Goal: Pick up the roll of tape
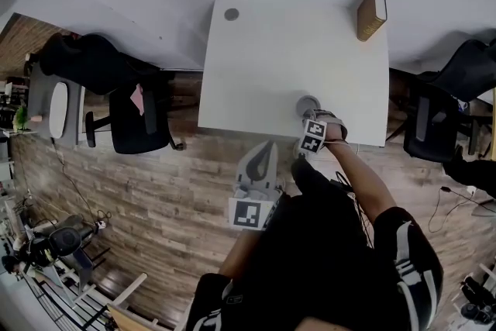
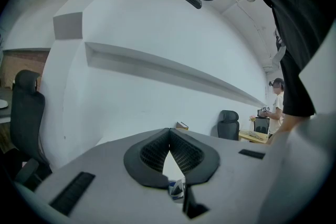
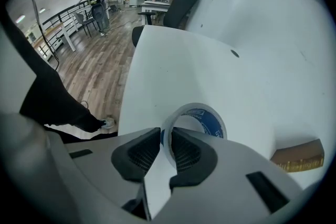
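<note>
The roll of tape (image 1: 307, 101), clear with a blue-printed core (image 3: 206, 115), lies flat near the front edge of the white table (image 1: 263, 66). My right gripper (image 1: 309, 115) points steeply down at it. Its jaws (image 3: 167, 145) straddle the near wall of the roll, one pad inside the ring and one outside, and both press on the wall. My left gripper (image 1: 266, 147) hangs over the wooden floor just in front of the table, left of the roll. In the left gripper view its pads (image 2: 169, 140) meet with nothing between them, facing a white wall.
A brown book (image 1: 372, 12) stands at the table's far right corner, and it also shows as the brown book (image 3: 297, 158) in the right gripper view. A small grey disc (image 1: 232, 14) sits at the far left. Black office chairs (image 1: 138, 116) (image 1: 432, 126) flank the table. People stand far off.
</note>
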The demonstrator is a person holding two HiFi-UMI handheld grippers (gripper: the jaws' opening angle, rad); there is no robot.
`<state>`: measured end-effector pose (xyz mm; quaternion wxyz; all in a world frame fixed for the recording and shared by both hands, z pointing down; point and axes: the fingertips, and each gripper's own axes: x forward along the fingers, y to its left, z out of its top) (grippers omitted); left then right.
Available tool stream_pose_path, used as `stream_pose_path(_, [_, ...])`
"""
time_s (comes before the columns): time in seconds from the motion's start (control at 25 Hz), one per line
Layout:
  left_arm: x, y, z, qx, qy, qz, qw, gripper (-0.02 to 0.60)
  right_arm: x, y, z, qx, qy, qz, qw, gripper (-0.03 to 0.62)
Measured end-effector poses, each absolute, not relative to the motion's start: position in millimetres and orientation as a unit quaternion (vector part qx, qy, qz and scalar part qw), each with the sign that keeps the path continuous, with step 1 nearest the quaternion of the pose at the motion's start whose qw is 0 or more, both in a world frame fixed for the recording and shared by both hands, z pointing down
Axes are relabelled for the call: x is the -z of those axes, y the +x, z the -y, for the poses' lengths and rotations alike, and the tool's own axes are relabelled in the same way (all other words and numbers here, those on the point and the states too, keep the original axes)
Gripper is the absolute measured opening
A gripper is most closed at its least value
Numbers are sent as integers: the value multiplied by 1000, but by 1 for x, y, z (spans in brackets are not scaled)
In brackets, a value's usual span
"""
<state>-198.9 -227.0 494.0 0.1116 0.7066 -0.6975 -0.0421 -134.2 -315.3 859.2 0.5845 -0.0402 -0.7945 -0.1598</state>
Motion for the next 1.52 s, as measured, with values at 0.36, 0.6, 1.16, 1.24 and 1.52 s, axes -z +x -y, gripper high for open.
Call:
stream_pose_path(0.36, [-476, -192, 160, 60, 730, 675, 94, 23, -800, -108, 269, 98, 70, 833, 541, 77])
stream_pose_path(0.6, [-472, -179, 110, 72, 757, 644, 88, 23, -712, -89, 228, 24, 189, 886, 423, 66])
stream_pose_path(1.16, [-454, -122, 81, 48, 784, 618, 43, 23, -520, -1, 168, -21, 311, 935, 171, 61])
stream_pose_path(1.24, [-453, -117, 84, 49, 779, 624, 41, 24, -504, 12, 162, -17, 318, 937, 144, 61])
stream_pose_path(1.52, [-452, -92, 95, 44, 772, 633, 39, 23, -482, 52, 154, -32, 330, 938, 97, 61])
